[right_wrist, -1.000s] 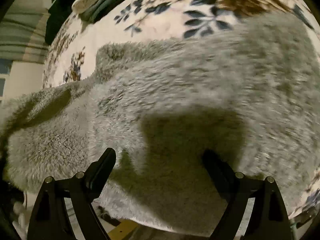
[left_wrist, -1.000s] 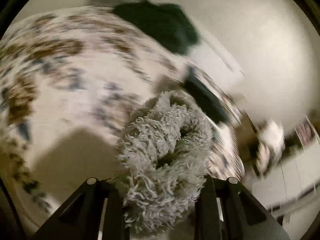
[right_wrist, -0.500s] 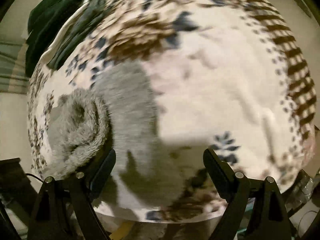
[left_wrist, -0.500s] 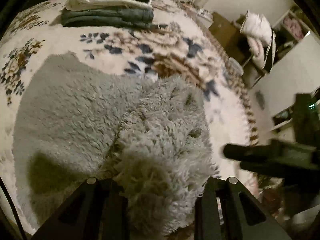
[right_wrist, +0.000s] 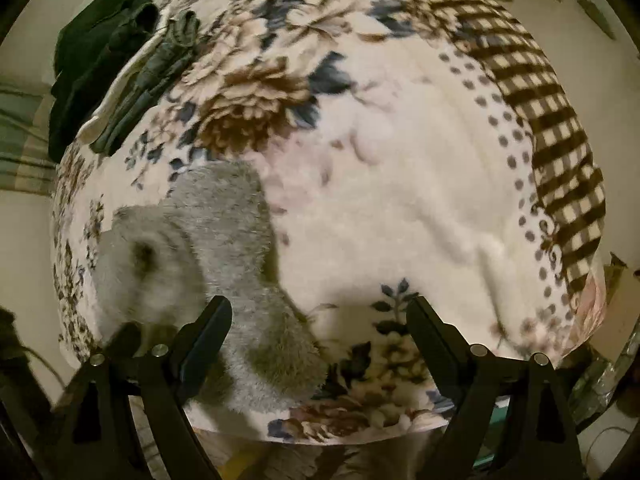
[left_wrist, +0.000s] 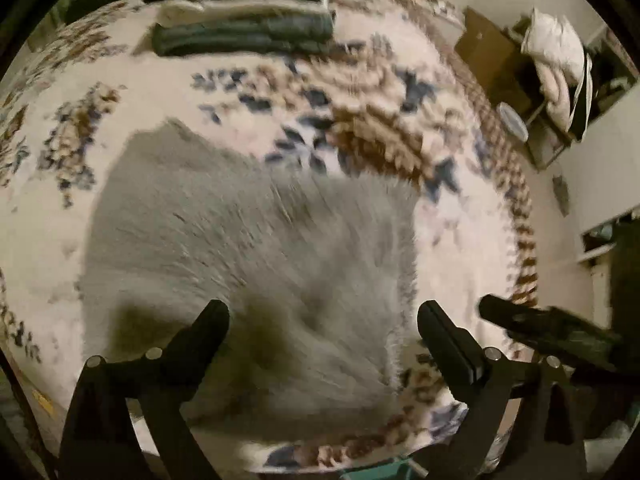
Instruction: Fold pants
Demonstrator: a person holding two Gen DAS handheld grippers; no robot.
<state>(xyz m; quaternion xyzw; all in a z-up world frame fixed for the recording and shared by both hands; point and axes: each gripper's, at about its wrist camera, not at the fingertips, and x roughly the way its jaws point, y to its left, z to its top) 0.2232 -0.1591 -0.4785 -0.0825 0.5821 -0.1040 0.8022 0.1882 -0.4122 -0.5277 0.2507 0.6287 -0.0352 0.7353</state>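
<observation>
the grey fleece pants (left_wrist: 248,248) are lying doubled over on the floral blanket (right_wrist: 400,184); the left gripper (left_wrist: 322,320) and right gripper (right_wrist: 318,316) are both gaping wide, gripping nothing. the fold is looking largely done; neatening and perhaps stacking is likely remaining.

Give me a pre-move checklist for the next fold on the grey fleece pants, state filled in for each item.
1. Left claw open and empty: ok.
2. Right claw open and empty: ok.
3. Grey fleece pants lying on the floral blanket, not hanging off its edge: ok.
4. Pants flat and even: not ok, one end lies bunched in a thick hump.
5. Stack of folded clothes apart from the pants: ok.
6. Layer edges lined up: cannot tell, the left wrist view is blurred.
</observation>
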